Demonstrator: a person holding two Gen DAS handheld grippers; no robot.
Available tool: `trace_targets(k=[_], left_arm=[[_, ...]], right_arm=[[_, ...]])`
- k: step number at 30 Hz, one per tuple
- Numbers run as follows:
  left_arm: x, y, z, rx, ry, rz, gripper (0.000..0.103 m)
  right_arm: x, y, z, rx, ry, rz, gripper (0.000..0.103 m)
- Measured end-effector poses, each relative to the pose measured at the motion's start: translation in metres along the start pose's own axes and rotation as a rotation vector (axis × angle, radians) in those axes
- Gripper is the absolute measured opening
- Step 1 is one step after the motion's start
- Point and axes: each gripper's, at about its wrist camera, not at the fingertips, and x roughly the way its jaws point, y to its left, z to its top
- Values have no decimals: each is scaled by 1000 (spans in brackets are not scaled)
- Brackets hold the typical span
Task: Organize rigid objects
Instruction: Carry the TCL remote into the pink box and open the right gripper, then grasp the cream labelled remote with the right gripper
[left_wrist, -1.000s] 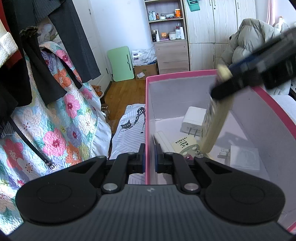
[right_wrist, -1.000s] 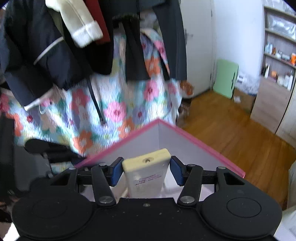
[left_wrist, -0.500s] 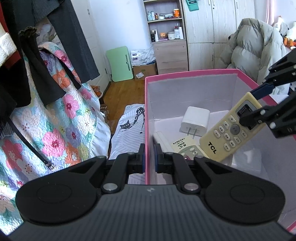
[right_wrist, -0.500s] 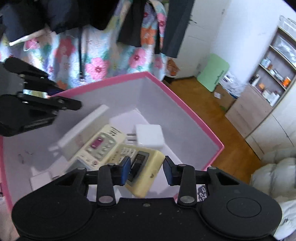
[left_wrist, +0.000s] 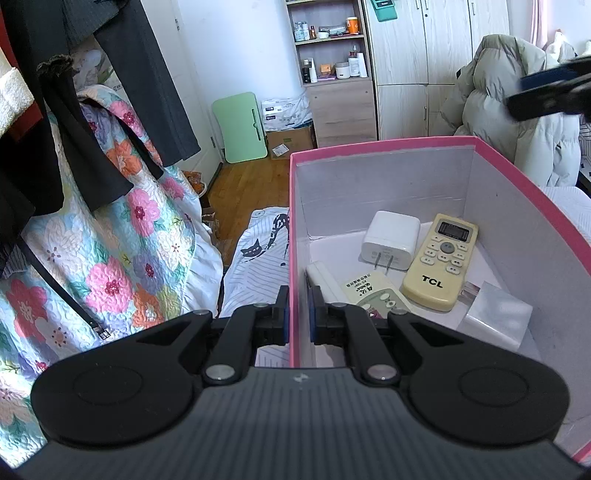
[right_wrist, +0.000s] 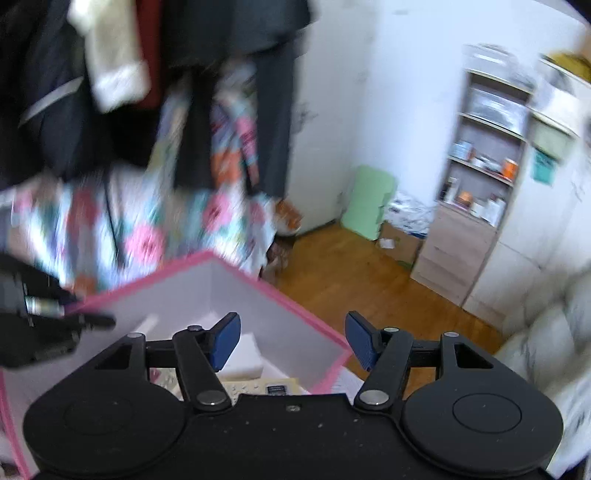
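Observation:
A pink-rimmed box (left_wrist: 384, 146) holds a cream TCL remote (left_wrist: 441, 260), a white charger (left_wrist: 390, 240), a second remote (left_wrist: 376, 293), a long white piece (left_wrist: 325, 280) and a grey adapter (left_wrist: 496, 319). My left gripper (left_wrist: 298, 319) is shut on the box's left wall, one pad on each side. My right gripper (right_wrist: 291, 341) hangs above the box's far corner (right_wrist: 212, 258); its jaws are opening, with nothing between them. In the left wrist view the right gripper (left_wrist: 554, 90) shows blurred at the upper right, above the box.
A floral quilt (left_wrist: 110, 236) with dark hanging clothes (left_wrist: 55, 110) fills the left. A striped cloth with a cat print (left_wrist: 258, 266) lies beside the box. Behind stand a green folding board (left_wrist: 242, 125), a shelf unit (left_wrist: 332, 66) and a puffy coat (left_wrist: 509, 103).
The right gripper lowered the TCL remote into the box, let go of it and rose away to the upper right. The remote now lies flat inside. The left gripper kept still.

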Motion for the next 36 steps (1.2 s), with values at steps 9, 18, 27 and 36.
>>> trace_targets(k=[9, 18, 27, 36], left_arm=[[0, 3, 0, -6, -11, -2, 7], [-1, 3, -1, -14, -14, -5, 7], [1, -3, 0, 15, -7, 0, 8], [0, -2, 0, 11, -8, -4, 8]], right_arm=[[15, -65, -57, 294, 304, -37, 68], [86, -93, -88, 471, 554, -36, 68], [134, -89, -89, 397, 617, -149, 84], [96, -79, -86, 351, 486, -137, 64]])
